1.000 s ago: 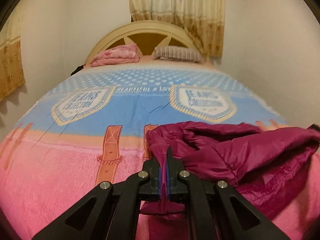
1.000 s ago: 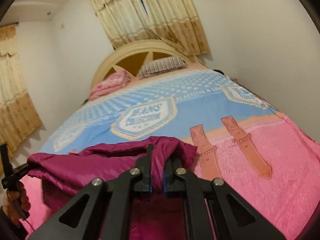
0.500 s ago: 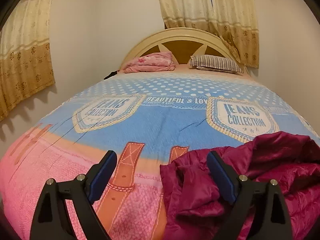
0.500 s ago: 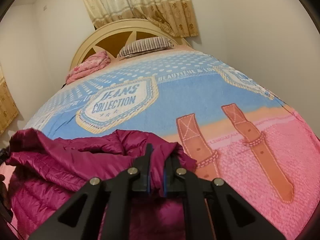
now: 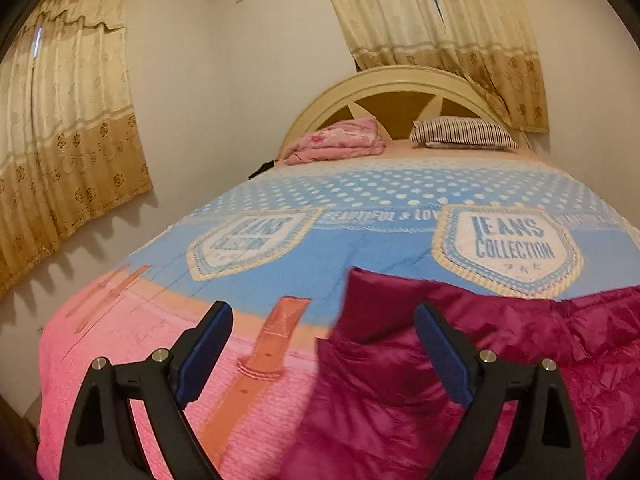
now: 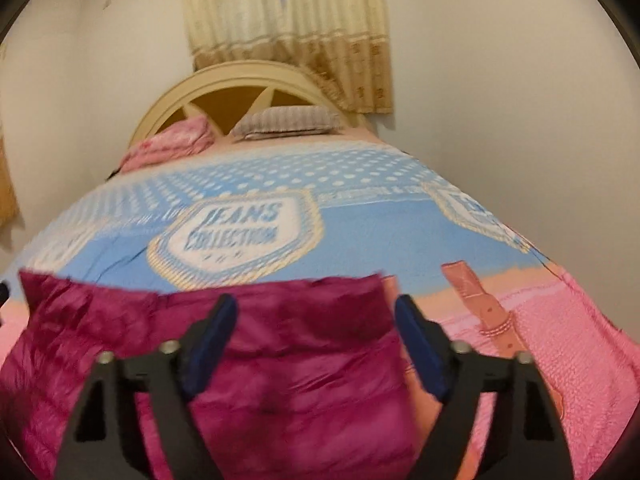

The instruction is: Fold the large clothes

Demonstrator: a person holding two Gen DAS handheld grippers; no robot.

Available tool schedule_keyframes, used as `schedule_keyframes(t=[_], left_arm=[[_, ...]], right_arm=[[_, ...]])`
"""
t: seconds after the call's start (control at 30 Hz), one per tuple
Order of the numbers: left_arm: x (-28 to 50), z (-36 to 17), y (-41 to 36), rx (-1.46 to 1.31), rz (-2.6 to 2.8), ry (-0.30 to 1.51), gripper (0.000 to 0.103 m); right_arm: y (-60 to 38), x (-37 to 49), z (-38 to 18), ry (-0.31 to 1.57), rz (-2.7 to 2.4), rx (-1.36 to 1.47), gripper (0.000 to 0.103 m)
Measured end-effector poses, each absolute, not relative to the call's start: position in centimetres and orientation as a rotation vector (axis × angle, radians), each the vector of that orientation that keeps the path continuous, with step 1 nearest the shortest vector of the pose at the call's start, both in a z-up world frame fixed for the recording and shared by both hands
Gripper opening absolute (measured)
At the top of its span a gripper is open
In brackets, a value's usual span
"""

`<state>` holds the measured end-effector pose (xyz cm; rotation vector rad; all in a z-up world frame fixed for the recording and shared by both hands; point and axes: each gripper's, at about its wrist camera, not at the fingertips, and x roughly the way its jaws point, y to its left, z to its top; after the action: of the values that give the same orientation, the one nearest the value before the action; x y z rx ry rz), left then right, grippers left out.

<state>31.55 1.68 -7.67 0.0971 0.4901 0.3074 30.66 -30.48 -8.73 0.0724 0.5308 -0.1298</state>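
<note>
A magenta quilted jacket [image 5: 500, 360] lies spread on the near, pink end of the bed, its far edge reaching the blue band. My left gripper [image 5: 324, 332] stands open over the jacket's left edge, with cloth and blanket showing between its blue pads and neither pad pressing. In the right wrist view the same jacket [image 6: 280, 360] fills the lower left. My right gripper [image 6: 316, 320] hangs over the jacket's right edge, its jaws opening, the fabric lying loose below them.
The bed carries a blue and pink blanket [image 5: 360, 248] printed with "JEANS COLLECTION" badges. A pink folded cover [image 5: 336, 140] and a striped pillow [image 5: 464, 134] rest at the rounded headboard [image 5: 400, 84]. Curtains [image 5: 68, 132] hang left and behind; walls close in on both sides.
Both grippers were shut on bunched jacket fabric a second ago. The left let go first, then the right, and the jacket dropped flat onto the bed. Both views swung sideways.
</note>
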Motion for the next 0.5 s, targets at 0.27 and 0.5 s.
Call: schedule_keyframes(t=[0.27,0.5], left_arm=[[35.8,-11.1,-2.4,0.229,0.291,0.574,0.093],[39.3,-15.6,-0.1,0.121,0.298,0.732,0.093]], right_arm=[[-23.9,32.8,-11.7,0.598,-0.041,-0.037,0.078],[-25.7,35.8,-15.0,0.689,-0.058,0.013,0.077]])
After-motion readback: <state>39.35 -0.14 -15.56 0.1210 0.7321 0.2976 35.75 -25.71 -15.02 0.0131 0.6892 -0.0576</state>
